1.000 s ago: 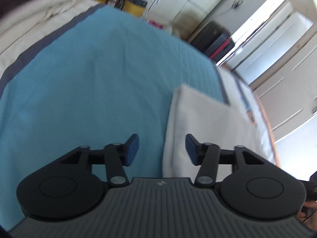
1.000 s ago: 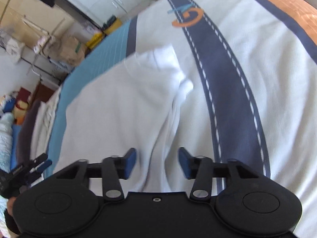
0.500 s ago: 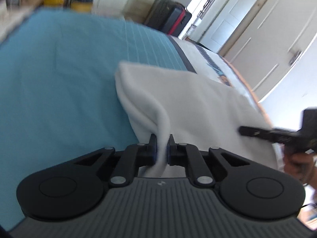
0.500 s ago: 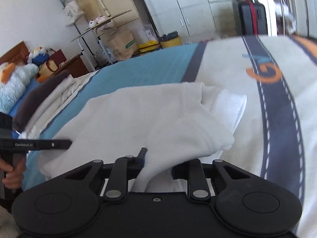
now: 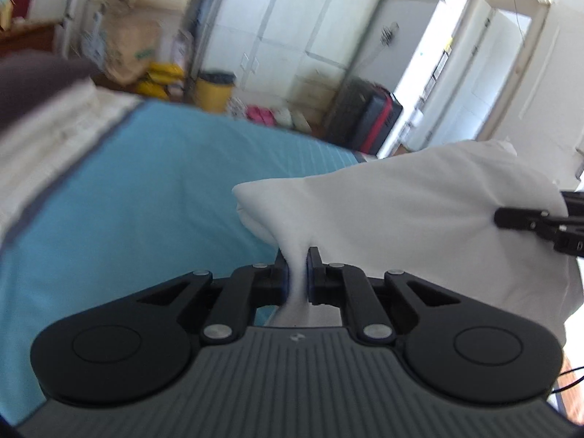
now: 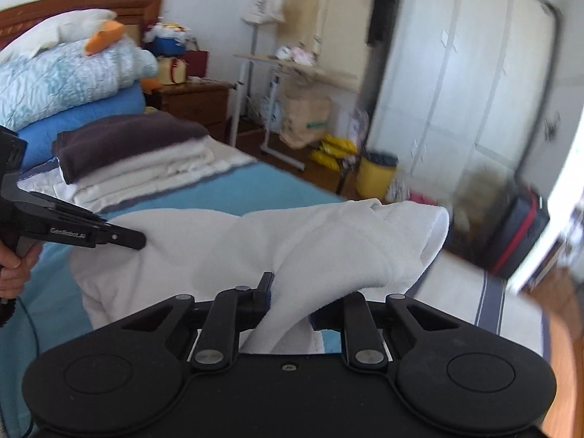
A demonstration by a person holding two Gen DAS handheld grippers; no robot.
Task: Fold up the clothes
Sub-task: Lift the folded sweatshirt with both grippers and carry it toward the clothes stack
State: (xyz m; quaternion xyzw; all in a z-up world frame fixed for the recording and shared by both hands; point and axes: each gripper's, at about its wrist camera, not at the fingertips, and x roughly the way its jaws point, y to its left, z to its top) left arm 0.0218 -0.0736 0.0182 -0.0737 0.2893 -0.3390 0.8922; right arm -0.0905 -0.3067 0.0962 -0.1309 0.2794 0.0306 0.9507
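Turquoise bedcover [image 5: 120,197] spreads out ahead and to the left of the left gripper [image 5: 296,277], whose blue-padded fingers are pinched tight on a bunched edge of the white garment [image 5: 419,211]. That garment is lifted off the bed, stretched across to the right gripper [image 6: 288,303], which has its fingers clamped on the opposite edge, the cloth draping over them. Beyond the right gripper's left side sits a stack of folded cream and dark brown clothes [image 6: 138,157], with pale blue quilts [image 6: 69,73] piled against a wooden headboard [image 6: 84,3]. Farther ahead stand white wardrobe doors [image 6: 467,84], a yellow bin [image 6: 376,177] on the floor and a dark suitcase with red trim [image 5: 376,120] near a bright doorway.
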